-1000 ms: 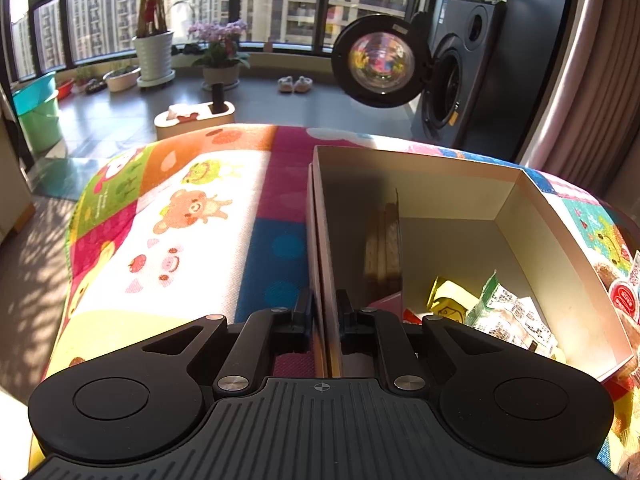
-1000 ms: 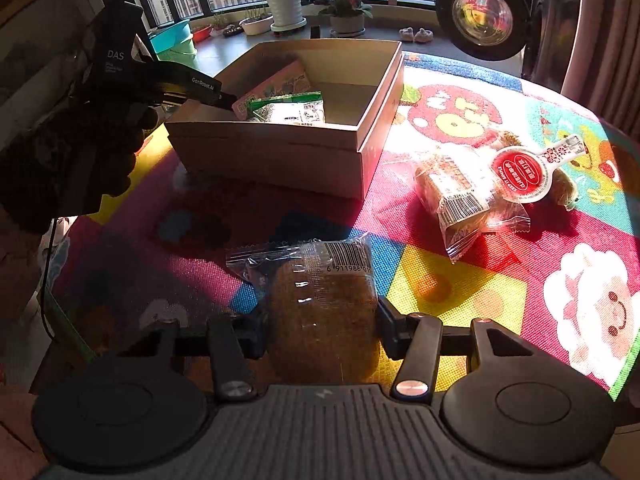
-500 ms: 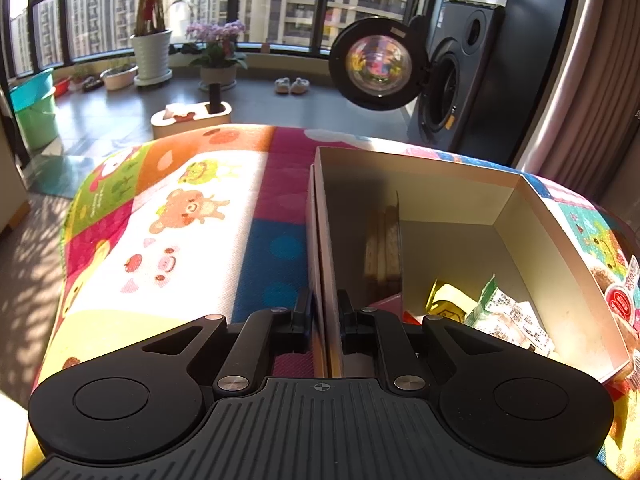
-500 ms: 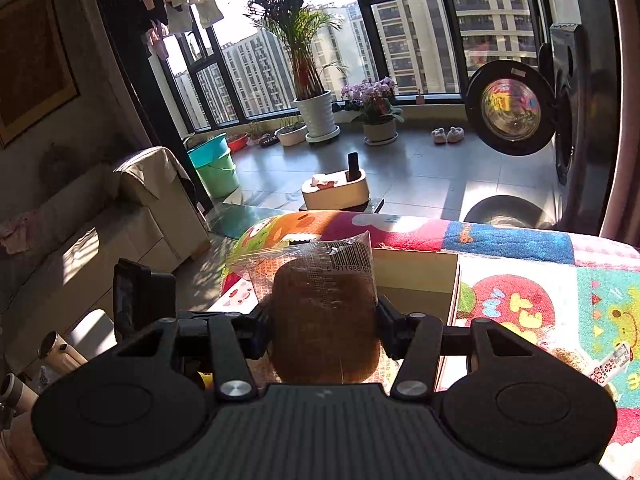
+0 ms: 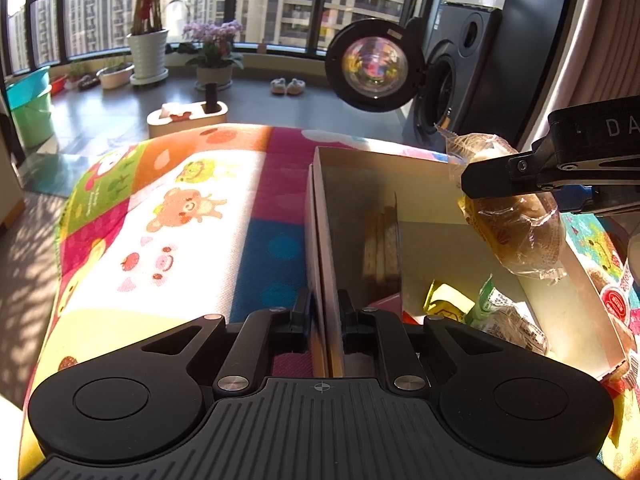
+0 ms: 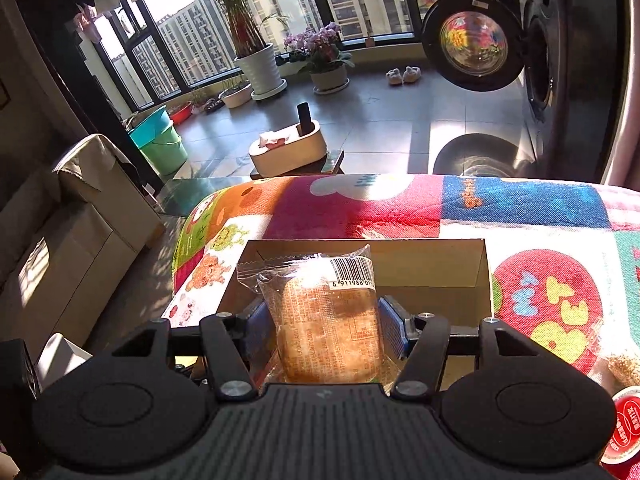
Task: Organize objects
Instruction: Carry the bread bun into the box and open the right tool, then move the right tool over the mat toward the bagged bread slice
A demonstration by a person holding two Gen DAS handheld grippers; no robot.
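- Between the blue pads of the right claw (image 6: pixel 324 326) sits a wrapped bread bun (image 6: pixel 328 328), pinched at its sides; its long axis runs forward along the fingers, barcode end farthest out.
- Beyond and below that claw lies the open cardboard box (image 6: pixel 436 270); half a second ago the bun was only nearing it, and now it hangs over the interior.
- Left claw (image 5: pixel 325 316) is clamped on the box's near wall (image 5: pixel 320 240), unchanged; snack packets (image 5: pixel 500 316) lie inside, to its right.
- Outward, the patterned worktop (image 5: pixel 180 220).
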